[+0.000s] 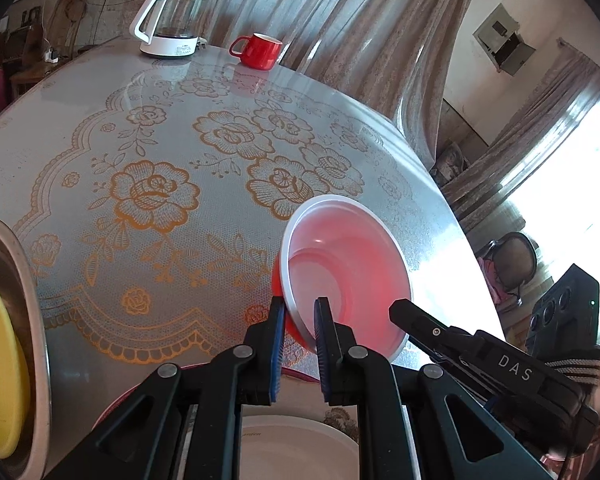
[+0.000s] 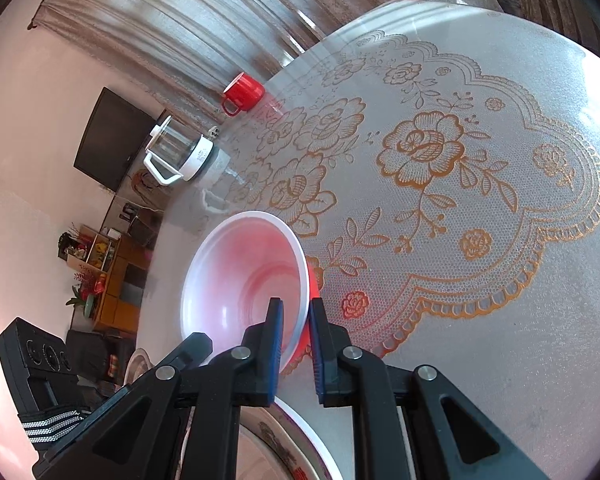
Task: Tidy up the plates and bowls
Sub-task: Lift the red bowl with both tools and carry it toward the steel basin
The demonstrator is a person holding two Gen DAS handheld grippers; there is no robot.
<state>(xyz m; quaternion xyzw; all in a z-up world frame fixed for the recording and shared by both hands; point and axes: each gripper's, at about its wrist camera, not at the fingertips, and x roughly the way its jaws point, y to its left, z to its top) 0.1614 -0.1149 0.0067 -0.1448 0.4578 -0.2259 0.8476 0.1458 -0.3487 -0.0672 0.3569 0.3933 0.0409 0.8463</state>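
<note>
Above a wide floral table (image 1: pixel 148 216) with open cloth ahead, a red bowl (image 1: pixel 344 268) with a white rim hangs tilted near the far edge, its rim pinched on opposite sides by the left gripper (image 1: pixel 300 312) and right gripper (image 2: pixel 296 312).

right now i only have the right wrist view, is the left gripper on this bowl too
Observer: Yes. The left gripper straddles the bowl's rim, one finger inside and one outside. I can't tell if it's clamped.
Operator: anything off to its left
Observer: A yellow plate sits inside a grey bowl at the left edge of the left wrist view.
</note>
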